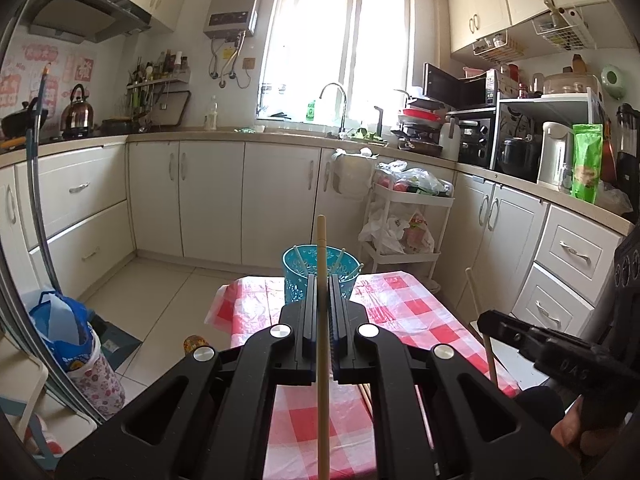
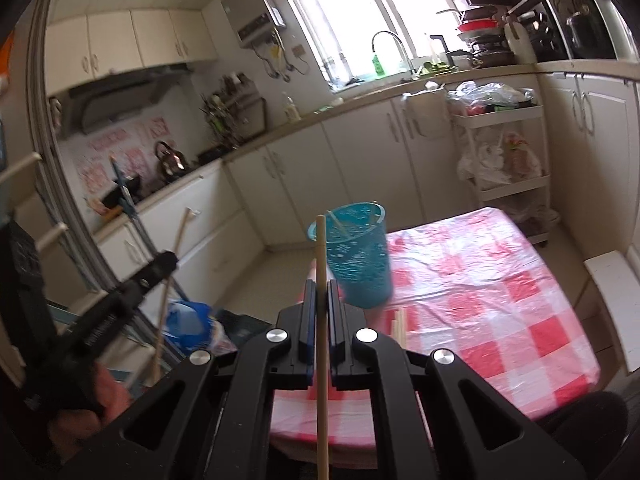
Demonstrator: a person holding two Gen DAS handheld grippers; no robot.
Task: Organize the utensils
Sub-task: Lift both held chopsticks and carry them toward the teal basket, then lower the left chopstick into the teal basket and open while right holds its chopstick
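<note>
A teal perforated utensil cup (image 1: 320,276) stands at the far end of the red-and-white checked table (image 1: 412,316) with several pale chopsticks leaning in it. My left gripper (image 1: 321,284) is shut on a wooden chopstick (image 1: 322,340), held upright just in front of the cup. My right gripper (image 2: 321,290) is shut on another wooden chopstick (image 2: 321,320), held above the table's left edge near the cup (image 2: 356,256). More chopsticks (image 2: 398,326) lie on the table by it. Each gripper shows in the other's view: the right (image 1: 486,320), the left (image 2: 170,260).
A white rolling cart (image 1: 404,224) with bags stands beyond the table on the right. White cabinets line the walls. A blue bag (image 1: 64,320) and a floral bin (image 1: 100,380) sit on the floor at left. A white stool (image 2: 616,300) is right of the table.
</note>
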